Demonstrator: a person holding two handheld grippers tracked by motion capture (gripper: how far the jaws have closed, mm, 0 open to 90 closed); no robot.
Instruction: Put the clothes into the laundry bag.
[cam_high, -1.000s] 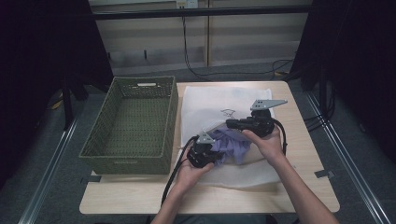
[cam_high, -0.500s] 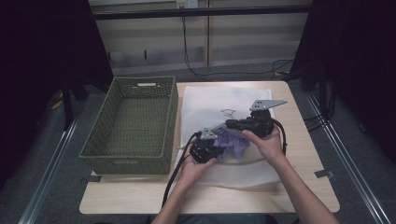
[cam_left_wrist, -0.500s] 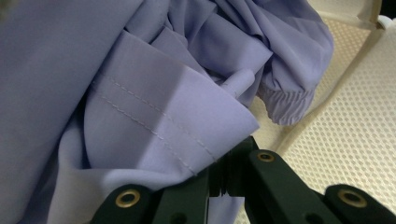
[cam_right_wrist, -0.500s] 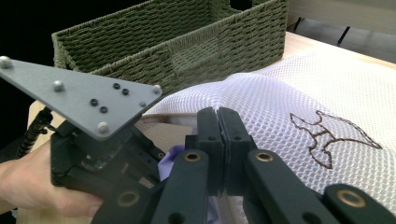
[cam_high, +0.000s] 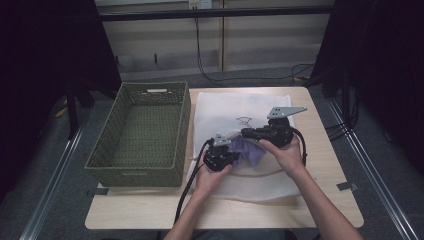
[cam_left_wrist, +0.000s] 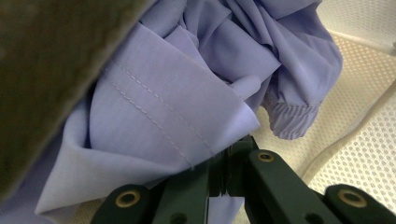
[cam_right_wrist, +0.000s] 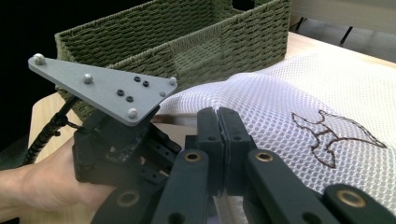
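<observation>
The purple garment (cam_high: 248, 151) sits bunched on the white mesh bag (cam_high: 235, 107), just right of the green wicker basket (cam_high: 137, 132). The left gripper (cam_left_wrist: 229, 163) has its jaws pressed together on a stitched fold of that garment, at the side nearer the basket. The right gripper (cam_right_wrist: 218, 140) shows jaws closed tight, pinching the mesh bag's upper layer, lifted just beside the garment on the side away from the basket.
</observation>
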